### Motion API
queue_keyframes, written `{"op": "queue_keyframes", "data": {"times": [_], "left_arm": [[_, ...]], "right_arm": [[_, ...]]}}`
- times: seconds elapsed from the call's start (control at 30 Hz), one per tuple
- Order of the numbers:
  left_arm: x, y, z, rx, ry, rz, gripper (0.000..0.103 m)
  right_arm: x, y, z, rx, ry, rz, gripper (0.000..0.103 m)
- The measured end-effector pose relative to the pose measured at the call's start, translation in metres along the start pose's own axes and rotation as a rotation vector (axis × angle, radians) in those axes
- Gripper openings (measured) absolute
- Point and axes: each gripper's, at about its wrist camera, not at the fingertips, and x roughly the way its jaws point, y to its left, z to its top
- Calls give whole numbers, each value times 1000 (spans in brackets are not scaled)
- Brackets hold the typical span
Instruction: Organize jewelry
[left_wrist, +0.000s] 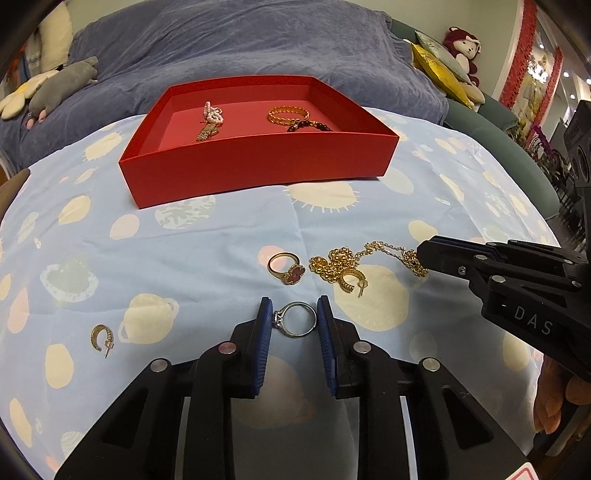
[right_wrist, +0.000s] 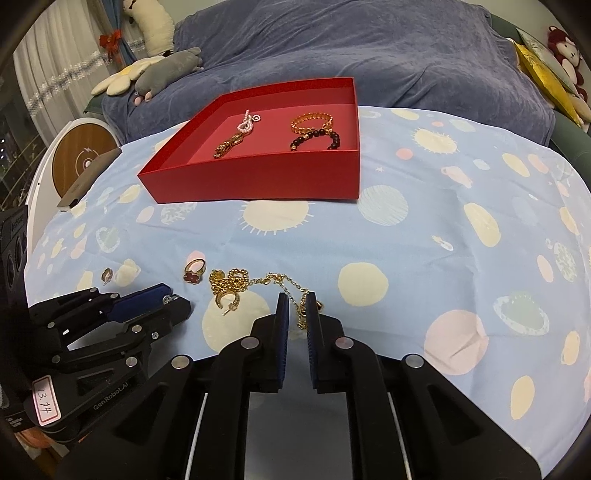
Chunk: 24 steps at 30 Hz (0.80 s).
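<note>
A red box (left_wrist: 258, 166) holds a pink bead piece (left_wrist: 212, 114), a gold bangle (left_wrist: 288, 113) and a dark bead bracelet (left_wrist: 310, 126). My left gripper (left_wrist: 294, 314) is open, its blue pads either side of a silver ring (left_wrist: 295, 319) on the cloth. A gold ring with a red clover (left_wrist: 286, 268), a gold chain necklace (left_wrist: 351, 262) and a gold hoop earring (left_wrist: 351, 282) lie just beyond. Another gold hoop earring (left_wrist: 100, 336) lies at the left. My right gripper (right_wrist: 296, 306) is open, its tips around the necklace's end (right_wrist: 301, 295).
The blue patterned cloth (right_wrist: 424, 229) covers the table. A blue-grey sofa cover (left_wrist: 240, 48) with plush toys (left_wrist: 59, 90) lies behind the box. A round white and wood device (right_wrist: 79, 158) and a grey case (right_wrist: 88, 177) sit at the table's left edge.
</note>
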Motion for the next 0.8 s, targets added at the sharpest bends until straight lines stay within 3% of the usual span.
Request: {"op": "queue_keyframes", "data": {"times": [0.2, 0.27, 0.8], "left_arm": [[-12, 9, 2, -25, -9, 2, 21], [-18, 17, 3, -40, -11, 12, 21], [-49, 67, -1, -152, -39, 30, 21]], "right_arm": [[6, 30, 5, -45, 16, 64, 10], [9, 42, 6, -65, 14, 79, 25], [44, 76, 11, -128, 52, 74, 26]]}}
